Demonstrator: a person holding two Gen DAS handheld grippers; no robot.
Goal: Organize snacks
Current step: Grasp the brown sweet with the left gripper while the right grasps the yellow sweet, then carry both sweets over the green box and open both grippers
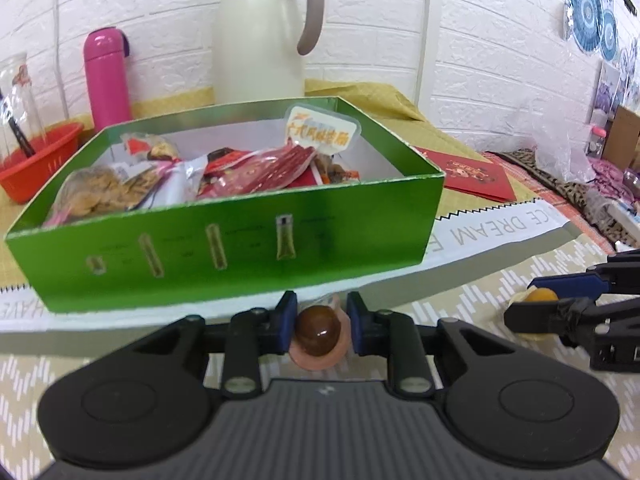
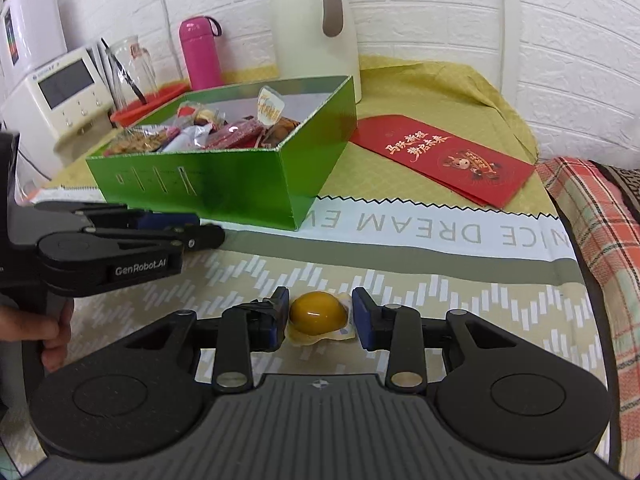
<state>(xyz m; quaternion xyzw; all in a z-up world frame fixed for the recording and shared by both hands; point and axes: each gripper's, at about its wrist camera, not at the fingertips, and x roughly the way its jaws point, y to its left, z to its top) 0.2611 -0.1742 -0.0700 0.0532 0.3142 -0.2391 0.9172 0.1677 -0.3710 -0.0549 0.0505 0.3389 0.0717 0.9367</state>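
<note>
A green box (image 1: 224, 236) holding several snack packets stands on the table; it also shows in the right wrist view (image 2: 224, 184). My left gripper (image 1: 319, 330) has its fingers closed around a brown jelly cup (image 1: 319, 332) just in front of the box. My right gripper (image 2: 320, 316) has its fingers on both sides of a yellow jelly cup (image 2: 318, 314) resting on the patterned cloth; the left finger touches it and a small gap shows at the right one. In the left wrist view the right gripper (image 1: 532, 308) is at the far right with the yellow cup (image 1: 542, 295).
A cream thermos jug (image 1: 260, 36), a pink bottle (image 1: 107, 76) and a red basket (image 1: 40, 160) stand behind the box. A red envelope (image 2: 444, 158) lies to the right. A white appliance (image 2: 60, 92) is at the left. A plaid cloth (image 2: 592, 216) covers the right edge.
</note>
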